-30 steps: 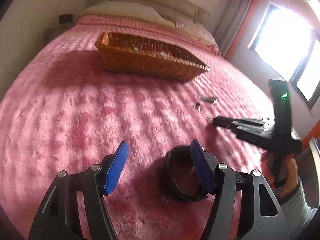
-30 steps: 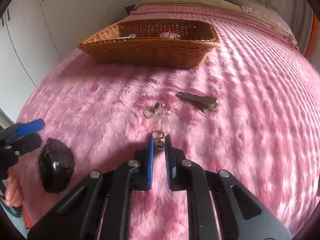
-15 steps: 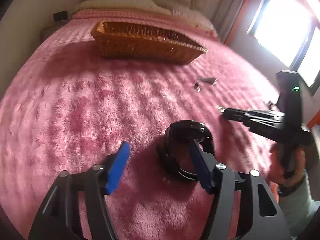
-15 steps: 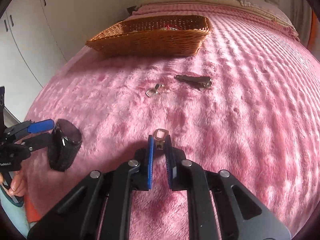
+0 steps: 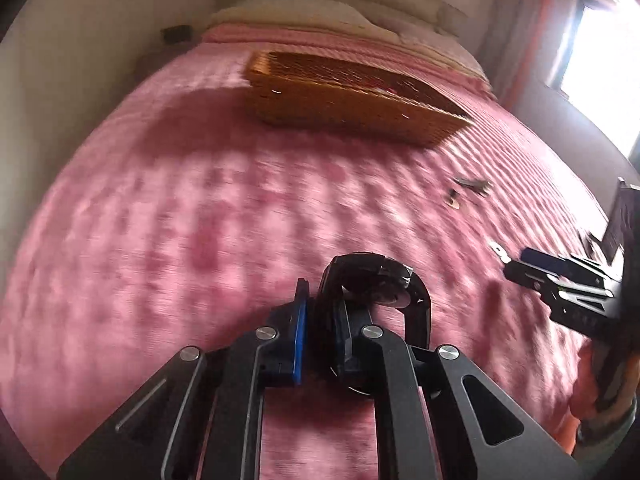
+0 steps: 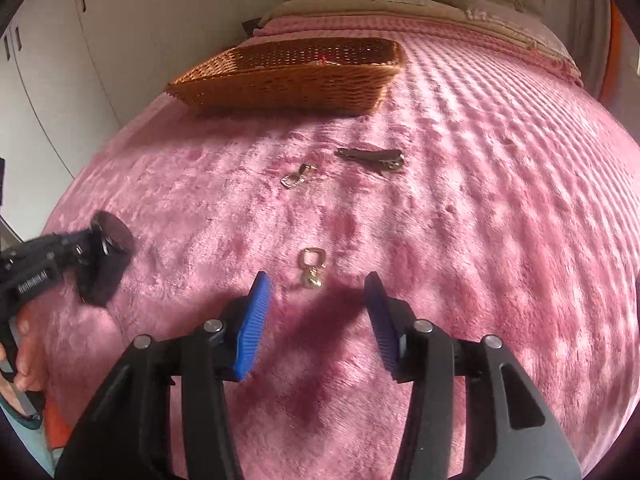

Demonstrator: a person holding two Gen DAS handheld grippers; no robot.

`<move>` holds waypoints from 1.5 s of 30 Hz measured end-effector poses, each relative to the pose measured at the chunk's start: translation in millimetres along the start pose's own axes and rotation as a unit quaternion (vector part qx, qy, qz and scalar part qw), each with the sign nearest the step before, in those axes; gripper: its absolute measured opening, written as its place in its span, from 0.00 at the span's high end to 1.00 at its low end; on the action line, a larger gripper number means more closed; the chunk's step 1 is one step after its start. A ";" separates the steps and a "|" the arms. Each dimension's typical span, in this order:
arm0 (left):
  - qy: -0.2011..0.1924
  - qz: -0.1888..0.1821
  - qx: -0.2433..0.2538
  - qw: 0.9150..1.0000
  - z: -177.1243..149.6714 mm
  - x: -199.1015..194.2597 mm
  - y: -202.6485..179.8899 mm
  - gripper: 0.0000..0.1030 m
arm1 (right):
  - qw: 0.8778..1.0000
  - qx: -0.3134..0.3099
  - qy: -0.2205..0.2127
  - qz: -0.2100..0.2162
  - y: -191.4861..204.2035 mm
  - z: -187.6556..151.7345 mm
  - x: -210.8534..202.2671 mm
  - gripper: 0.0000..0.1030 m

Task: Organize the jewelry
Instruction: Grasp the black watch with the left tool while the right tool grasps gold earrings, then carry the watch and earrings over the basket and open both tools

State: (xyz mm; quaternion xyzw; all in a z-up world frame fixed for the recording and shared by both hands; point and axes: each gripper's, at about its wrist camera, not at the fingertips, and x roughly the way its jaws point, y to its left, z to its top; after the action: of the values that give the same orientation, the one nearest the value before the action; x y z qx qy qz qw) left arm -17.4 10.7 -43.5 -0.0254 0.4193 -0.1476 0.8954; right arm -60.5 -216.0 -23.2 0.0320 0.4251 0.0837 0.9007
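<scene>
A black wristwatch (image 5: 376,280) stands on its band on the pink blanket. My left gripper (image 5: 320,300) is closing, and its blue pads pinch the near side of the band. In the right wrist view the watch (image 6: 110,256) shows at the left gripper's (image 6: 86,248) tip. My right gripper (image 6: 318,284) is opening just above the blanket. A small gold clasp (image 6: 311,266) lies loose between and just ahead of its fingertips, and no pad touches it. The wicker basket (image 6: 288,76) sits farther up the bed.
A second gold clasp (image 6: 296,176) and a brown hair clip (image 6: 372,158) lie on the blanket between the grippers and the basket. Pillows line the head of the bed. White cupboards stand to the left, and a bright window (image 5: 600,64) is on the right.
The left jaws closed from wide open onto the watch band. The right jaws, earlier shut on the gold clasp, parted, and the clasp now lies on the blanket.
</scene>
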 end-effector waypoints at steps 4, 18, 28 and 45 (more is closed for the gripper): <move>0.010 -0.005 -0.013 1.000 -2.4 4.7 12.6 0.91 | 1.000 -0.004 0.006 -0.010 8.0 1.4 9.9 0.63; -0.004 -0.013 0.021 1.000 -11.7 -0.6 0.0 0.91 | 1.000 -0.006 -0.015 -0.008 13.2 -3.8 1.8 0.91; -0.057 -0.037 -0.006 0.998 6.1 -31.6 7.5 0.91 | 0.998 0.005 -0.068 0.016 19.3 20.8 -42.3 0.91; -0.163 -0.041 0.001 0.986 190.7 -9.8 -7.5 0.90 | 0.989 0.011 -0.146 0.036 4.5 199.4 -25.6 0.91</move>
State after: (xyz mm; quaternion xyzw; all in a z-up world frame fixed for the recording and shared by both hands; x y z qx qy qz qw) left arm 119.5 -8.6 88.5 -0.0649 0.2664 -0.1782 0.9450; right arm 76.7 -213.4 123.8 0.0693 0.2883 0.1061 0.9491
